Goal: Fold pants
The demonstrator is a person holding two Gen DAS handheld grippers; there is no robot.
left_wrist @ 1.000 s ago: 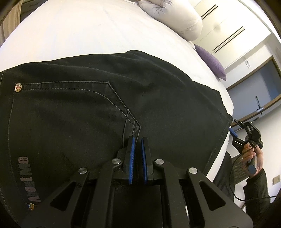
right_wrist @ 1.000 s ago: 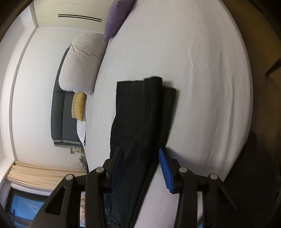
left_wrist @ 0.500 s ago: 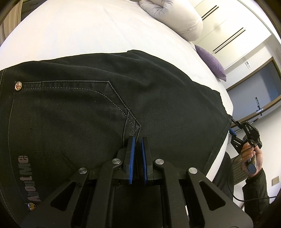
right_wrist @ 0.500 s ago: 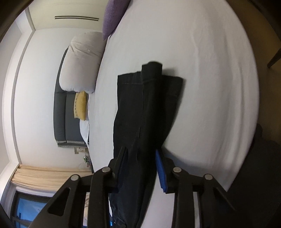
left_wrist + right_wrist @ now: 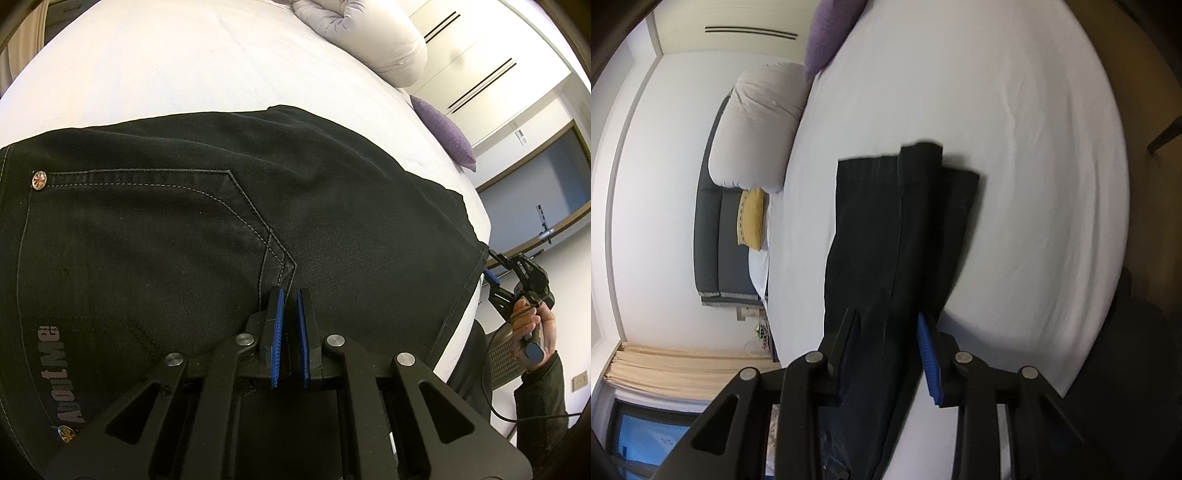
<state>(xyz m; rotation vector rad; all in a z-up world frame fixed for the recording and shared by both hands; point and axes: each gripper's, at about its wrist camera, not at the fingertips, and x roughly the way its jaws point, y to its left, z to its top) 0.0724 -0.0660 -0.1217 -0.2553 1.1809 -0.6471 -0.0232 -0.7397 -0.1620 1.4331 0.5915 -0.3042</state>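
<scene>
Left claw [image 5: 290,295]: blue-padded jaws nearly together, low over the seat of the pants [image 5: 221,240]; whether any cloth is caught between them cannot be told. Right claw [image 5: 888,323]: jaws have just been closing, with the bunched leg end of the pants [image 5: 897,229] between them; pads look to press the cloth from both sides.

Bed [image 5: 166,66]: white sheet, smooth with faint creases, carries the pants laid flat lengthwise. Pants are black denim with pale contrast stitching around a back pocket. Grey printed lettering near the waistband reads "AboutMe" [image 5: 61,373]. Round metal rivet [image 5: 39,180] with a flag-like pattern at the pocket corner.

Rolled white duvet [image 5: 373,40] at the bed's far end; purple cushion [image 5: 445,131] beside it. Person's hand [image 5: 532,328] grips the right claw's handle at the bed edge, dark sleeve behind.
</scene>
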